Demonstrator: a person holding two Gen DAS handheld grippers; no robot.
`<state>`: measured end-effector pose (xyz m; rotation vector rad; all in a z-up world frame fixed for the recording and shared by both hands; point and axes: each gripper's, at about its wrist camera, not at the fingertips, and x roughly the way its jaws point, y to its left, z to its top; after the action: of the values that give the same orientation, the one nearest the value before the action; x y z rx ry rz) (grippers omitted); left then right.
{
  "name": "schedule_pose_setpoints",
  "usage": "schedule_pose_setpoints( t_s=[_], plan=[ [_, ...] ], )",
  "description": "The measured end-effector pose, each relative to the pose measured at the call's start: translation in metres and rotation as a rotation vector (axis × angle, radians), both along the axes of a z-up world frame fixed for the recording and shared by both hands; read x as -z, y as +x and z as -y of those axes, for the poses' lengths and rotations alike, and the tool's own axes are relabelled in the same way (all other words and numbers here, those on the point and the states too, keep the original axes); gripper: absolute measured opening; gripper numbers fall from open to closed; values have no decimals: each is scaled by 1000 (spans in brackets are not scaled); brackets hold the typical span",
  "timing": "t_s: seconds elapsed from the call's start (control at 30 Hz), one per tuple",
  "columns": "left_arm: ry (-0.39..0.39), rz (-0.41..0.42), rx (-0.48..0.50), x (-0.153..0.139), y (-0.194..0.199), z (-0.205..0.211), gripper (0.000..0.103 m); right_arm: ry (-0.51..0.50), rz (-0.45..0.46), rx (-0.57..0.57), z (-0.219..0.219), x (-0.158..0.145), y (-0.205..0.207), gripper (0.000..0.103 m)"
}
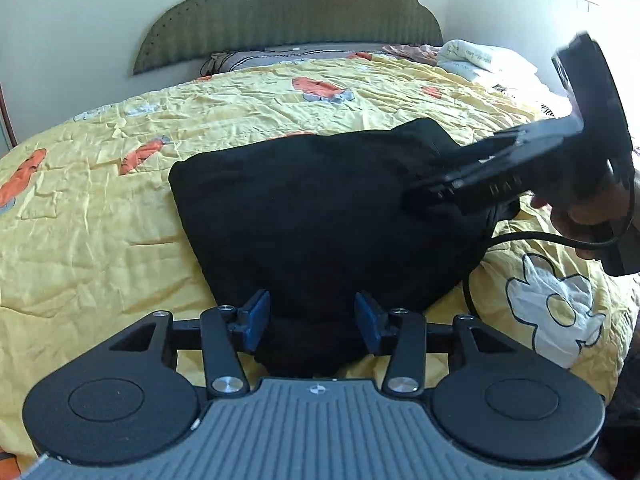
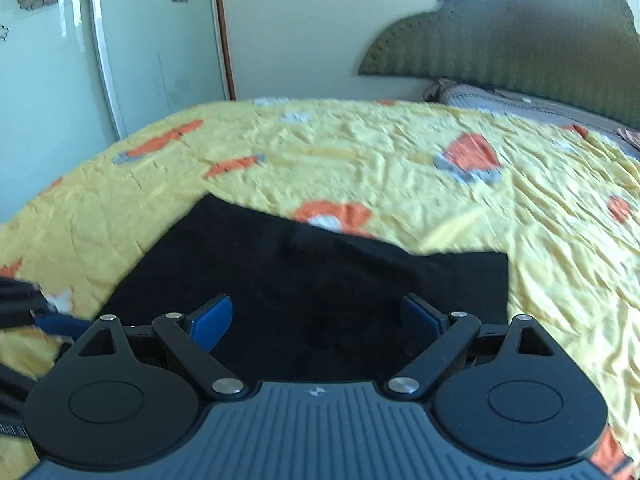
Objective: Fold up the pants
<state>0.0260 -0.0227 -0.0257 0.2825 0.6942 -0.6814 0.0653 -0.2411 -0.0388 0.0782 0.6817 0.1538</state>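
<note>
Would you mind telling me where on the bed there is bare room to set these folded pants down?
The yellow patterned quilt lies bare left of the folded black pants, and between them and the grey pillow by the green headboard. The far right corner is crowded with white folded bedding; the right tongs hover over the pants' right side.

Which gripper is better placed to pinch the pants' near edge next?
Left, probably. The left gripper straddles the near edge of the black pants, pads apart. The right gripper stands wide open above flat cloth.
</note>
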Motion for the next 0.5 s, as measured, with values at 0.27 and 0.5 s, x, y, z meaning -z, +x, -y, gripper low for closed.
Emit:
schedule_pose_setpoints(
  t_s=[0.27, 0.5],
  plan=[
    [-29, -27, -65, -3, 17, -1, 61, 59, 10, 24, 28, 10, -47, 94],
    [-171, -43, -177, -17, 35, -32, 74, 183, 49, 105, 81, 0, -47, 94]
  ],
)
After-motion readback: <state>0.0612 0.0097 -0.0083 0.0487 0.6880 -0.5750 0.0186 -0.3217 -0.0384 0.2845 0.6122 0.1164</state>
